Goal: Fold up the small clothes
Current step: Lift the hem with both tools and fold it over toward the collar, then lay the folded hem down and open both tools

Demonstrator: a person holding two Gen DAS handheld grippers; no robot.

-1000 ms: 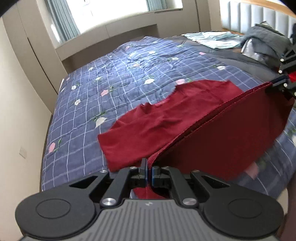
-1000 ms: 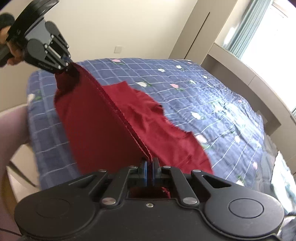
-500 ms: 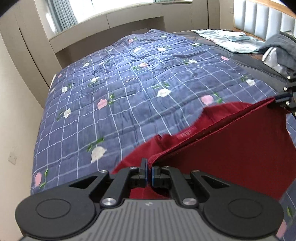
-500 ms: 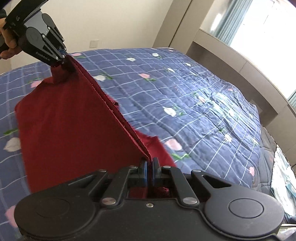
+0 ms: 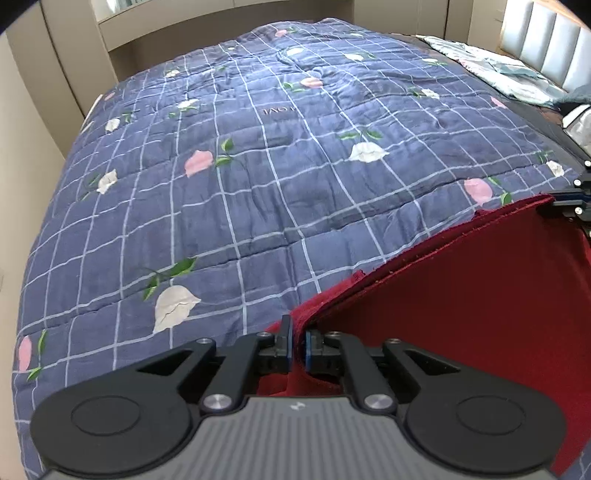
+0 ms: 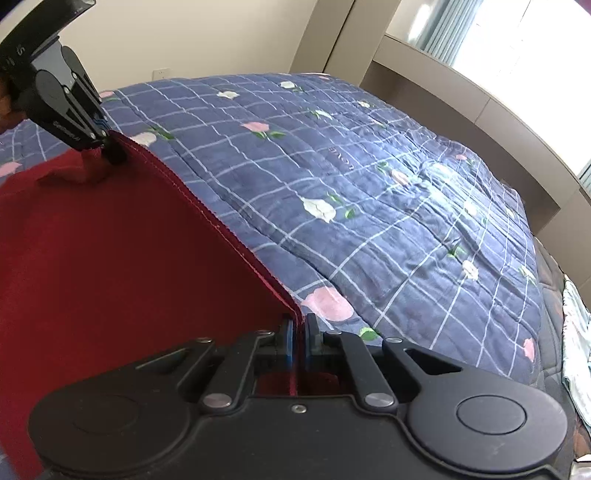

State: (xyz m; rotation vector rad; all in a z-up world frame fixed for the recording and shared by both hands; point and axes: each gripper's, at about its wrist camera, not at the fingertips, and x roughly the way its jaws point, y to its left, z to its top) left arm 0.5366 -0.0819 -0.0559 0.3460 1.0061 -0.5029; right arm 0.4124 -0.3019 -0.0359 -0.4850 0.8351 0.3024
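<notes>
A dark red garment (image 5: 461, 295) is lying over a navy quilt (image 5: 258, 166) showing pale-blue checks and pink and white flowers.

My right gripper (image 6: 298, 341) pinches the red cloth's (image 6: 110, 251) hem at lower centre; my left gripper (image 6: 105, 142), upper left, is opening around its far corner.

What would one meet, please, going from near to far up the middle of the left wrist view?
Left gripper, its jaws opening with the cloth's corner between them → red garment → blue checked floral quilt → beige ledge beyond the bed.
</notes>
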